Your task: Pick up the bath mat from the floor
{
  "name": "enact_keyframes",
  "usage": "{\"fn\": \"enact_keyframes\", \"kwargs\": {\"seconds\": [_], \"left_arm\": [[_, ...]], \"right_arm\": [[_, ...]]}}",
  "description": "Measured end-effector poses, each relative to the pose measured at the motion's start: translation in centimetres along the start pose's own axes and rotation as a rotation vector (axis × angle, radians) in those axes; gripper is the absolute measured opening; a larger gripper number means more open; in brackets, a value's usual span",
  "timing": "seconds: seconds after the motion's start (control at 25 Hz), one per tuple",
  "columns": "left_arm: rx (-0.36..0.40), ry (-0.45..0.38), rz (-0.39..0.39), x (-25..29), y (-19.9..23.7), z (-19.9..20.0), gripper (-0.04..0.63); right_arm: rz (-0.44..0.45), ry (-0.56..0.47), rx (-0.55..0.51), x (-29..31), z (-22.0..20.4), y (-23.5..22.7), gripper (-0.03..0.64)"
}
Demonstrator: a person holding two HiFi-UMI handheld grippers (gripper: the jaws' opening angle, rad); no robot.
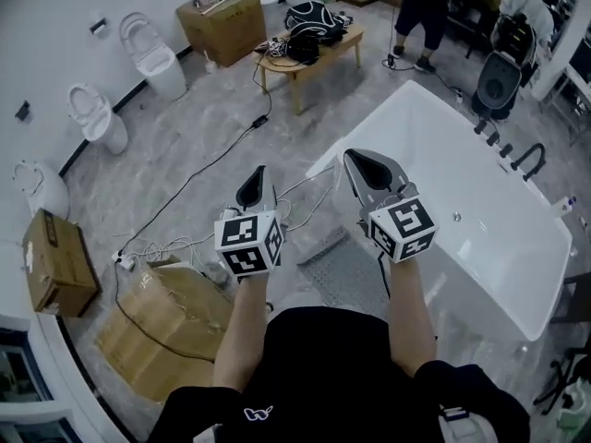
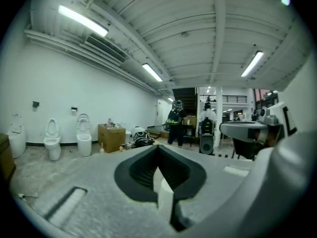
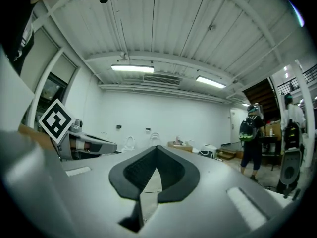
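Grey marble floor [image 1: 212,127] runs to toilets [image 1: 150,58] along the far left wall, with a white bathtub [image 1: 462,201] on the right. The grey bath mat [image 1: 343,270] lies near the person's feet beside the tub. The left gripper [image 1: 259,173] and right gripper [image 1: 358,161] hover above it, jaws pressed together and empty; they should open, then stoop to a mat edge

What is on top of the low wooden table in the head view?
A black bag with white lines and smaller dark items beside it lie on the low wooden table. The tabletop under the bag is covered.
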State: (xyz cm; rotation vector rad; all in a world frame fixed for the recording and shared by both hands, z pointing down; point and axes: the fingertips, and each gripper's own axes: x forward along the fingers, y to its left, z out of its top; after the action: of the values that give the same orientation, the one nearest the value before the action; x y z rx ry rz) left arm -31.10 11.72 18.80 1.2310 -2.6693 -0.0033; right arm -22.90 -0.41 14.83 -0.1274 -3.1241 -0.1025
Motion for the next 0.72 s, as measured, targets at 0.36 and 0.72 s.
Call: {"fn": "enact_keyframes", "kwargs": {"seconds": [0.36,0.72], "left_arm": [[0.039,0.009,-0.367,7.4,-13.2,1.1,0.000],[-0.011,0.023,-0.605,7.1,-19.4,1.3,-0.002]], "right_arm": [[-0.350,0.045,-0.004,-10.3,-1.4,-9.8,0.008],[-0.703,0.087,0.117,-20.6,-3.6,-13.1,0.008]]}}
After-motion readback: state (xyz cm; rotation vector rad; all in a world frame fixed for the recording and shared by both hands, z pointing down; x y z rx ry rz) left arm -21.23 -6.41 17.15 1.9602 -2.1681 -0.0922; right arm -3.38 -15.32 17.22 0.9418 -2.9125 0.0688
